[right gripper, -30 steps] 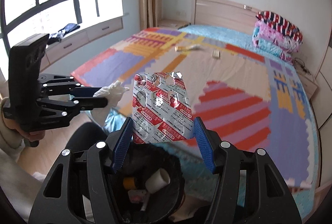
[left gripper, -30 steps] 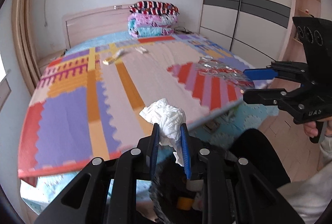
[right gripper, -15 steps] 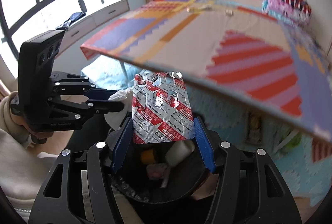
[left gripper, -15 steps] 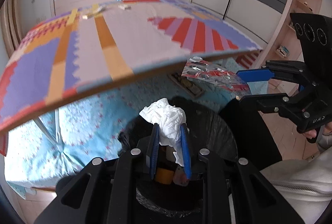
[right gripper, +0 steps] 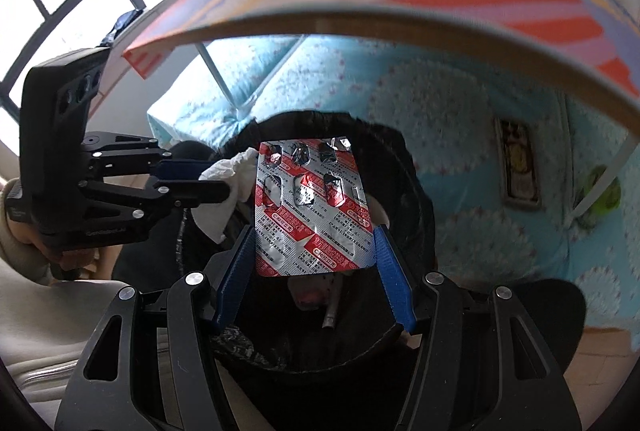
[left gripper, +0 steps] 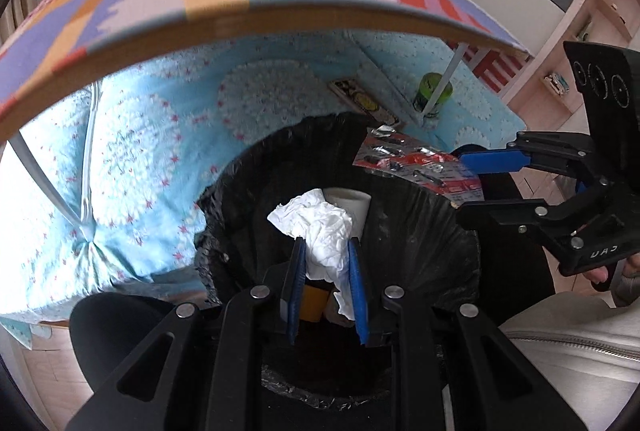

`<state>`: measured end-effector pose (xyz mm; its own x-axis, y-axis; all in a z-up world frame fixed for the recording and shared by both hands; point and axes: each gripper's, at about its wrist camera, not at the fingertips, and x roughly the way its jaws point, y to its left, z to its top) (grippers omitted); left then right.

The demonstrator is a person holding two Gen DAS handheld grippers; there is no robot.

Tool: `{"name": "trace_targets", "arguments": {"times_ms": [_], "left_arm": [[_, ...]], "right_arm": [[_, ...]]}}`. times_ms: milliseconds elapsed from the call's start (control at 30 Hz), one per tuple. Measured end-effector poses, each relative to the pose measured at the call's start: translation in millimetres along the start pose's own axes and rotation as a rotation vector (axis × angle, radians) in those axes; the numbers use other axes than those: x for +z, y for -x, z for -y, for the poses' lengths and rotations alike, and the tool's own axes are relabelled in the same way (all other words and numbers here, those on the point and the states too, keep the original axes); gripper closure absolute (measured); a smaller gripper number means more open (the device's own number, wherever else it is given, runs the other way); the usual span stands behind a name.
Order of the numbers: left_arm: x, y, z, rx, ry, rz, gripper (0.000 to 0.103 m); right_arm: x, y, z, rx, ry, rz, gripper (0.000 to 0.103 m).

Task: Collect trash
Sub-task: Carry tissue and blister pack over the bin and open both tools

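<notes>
My left gripper [left gripper: 326,251] is shut on a crumpled white tissue [left gripper: 320,227] and holds it over the mouth of a black-lined trash bin [left gripper: 424,239]. My right gripper [right gripper: 314,247] is shut on a red and silver blister pack [right gripper: 310,207], also over the bin [right gripper: 404,187]. The right gripper [left gripper: 480,183] shows in the left wrist view with the pack [left gripper: 412,163] at the bin's far right rim. The left gripper [right gripper: 208,177] and tissue [right gripper: 230,187] show in the right wrist view. Inside the bin lie a white cup [left gripper: 352,201], a yellow item and other trash.
The patterned board's edge [left gripper: 240,27] overhangs above the bin. Behind the bin hangs a blue bedsheet [left gripper: 132,151]. A green bottle [left gripper: 434,93] and a flat box [left gripper: 364,101] lie under the board. White support legs [left gripper: 444,79] stand nearby. My lap is at the lower right.
Both grippers have moved down from above the board to the bin's mouth, each still holding its item. The view now looks into the bin.
</notes>
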<state>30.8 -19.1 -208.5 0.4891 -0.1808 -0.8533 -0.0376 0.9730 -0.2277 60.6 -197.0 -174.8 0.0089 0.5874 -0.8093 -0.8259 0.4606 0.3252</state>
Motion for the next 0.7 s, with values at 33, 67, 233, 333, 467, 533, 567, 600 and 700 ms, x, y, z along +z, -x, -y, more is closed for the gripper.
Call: {"name": "trace_targets", "arguments": {"times_ms": [33,67,233,333,467,533,567,600,700], "left_arm": [[-1,-2,0,0.0,0.002,-0.006,0.083],[-2,-4,1,-0.001,0.003,-0.011,0.083],[0,-11,6,-0.012,-0.011,-0.033,0.083],[1,-12,7,-0.015,-0.014,-0.034,0.082],[0,-17,5,-0.009,-0.003,-0.062,0.071],[-1,-17,5,-0.008,-0.002,-0.065,0.062],[-1,-16,6,-0.007,-0.006,-0.061,0.057],[-2,-15,7,-0.007,-0.009,-0.058,0.057],[-1,-12,7,-0.008,-0.01,-0.049,0.057]], "right_arm": [[0,-2,0,0.003,-0.001,-0.006,0.044],[-2,-5,0,0.004,-0.002,-0.012,0.044],[-4,-16,-1,0.0,-0.013,-0.023,0.044],[-3,-25,-3,-0.006,-0.007,-0.028,0.043],[-5,-35,-6,-0.004,0.003,-0.052,0.043],[-6,-35,-6,-0.001,0.002,-0.056,0.043],[-6,-35,-5,-0.003,0.003,-0.055,0.041],[-6,-33,-4,-0.007,0.001,-0.05,0.04],[-6,-30,-1,-0.009,-0.013,-0.042,0.038]]}}
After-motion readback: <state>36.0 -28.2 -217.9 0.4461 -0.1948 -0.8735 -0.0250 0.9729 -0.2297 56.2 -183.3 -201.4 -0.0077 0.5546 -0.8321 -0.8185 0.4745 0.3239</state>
